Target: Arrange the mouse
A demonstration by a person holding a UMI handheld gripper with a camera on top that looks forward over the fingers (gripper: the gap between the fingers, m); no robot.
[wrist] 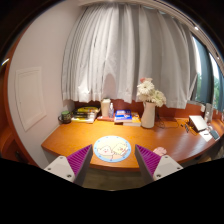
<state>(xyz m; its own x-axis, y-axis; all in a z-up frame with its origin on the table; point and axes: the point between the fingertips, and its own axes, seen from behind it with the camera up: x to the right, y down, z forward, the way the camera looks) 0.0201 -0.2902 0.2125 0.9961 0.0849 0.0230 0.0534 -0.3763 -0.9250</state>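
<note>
Purple pads on the two fingers sit nearest, one each side, with the gripper (pixel 111 163) spread wide and nothing between them, so it's carrying nothing right now. It hangs back from the desk edge and fairly high up, which to me reads like a survey position rather than a reach.

Just ahead of the fingers, on the near edge of the wooden desk (pixel 70 140), there's a round mat (pixel 112 150) with a pale blue and pink print. I'd guess that's the mouse spot, since it sits right where a hand would rest, but that's a guess.

The mouse itself? I honestly can't pick it out. Nothing on the round mat looks like one for sure, and the small stuff further along is too tiny to call.

Further back, a white vase of flowers (pixel 149 103) stands towards the right, a blue book (pixel 126 118) lies just left of it, and a stack of books (pixel 85 112) sits further left by the wall. A laptop-ish thing (pixel 199 123) is at the far right end. Behind it all, white curtains (pixel 125 55) cover the window.

Next move probably needs finding the mouse first.
</note>
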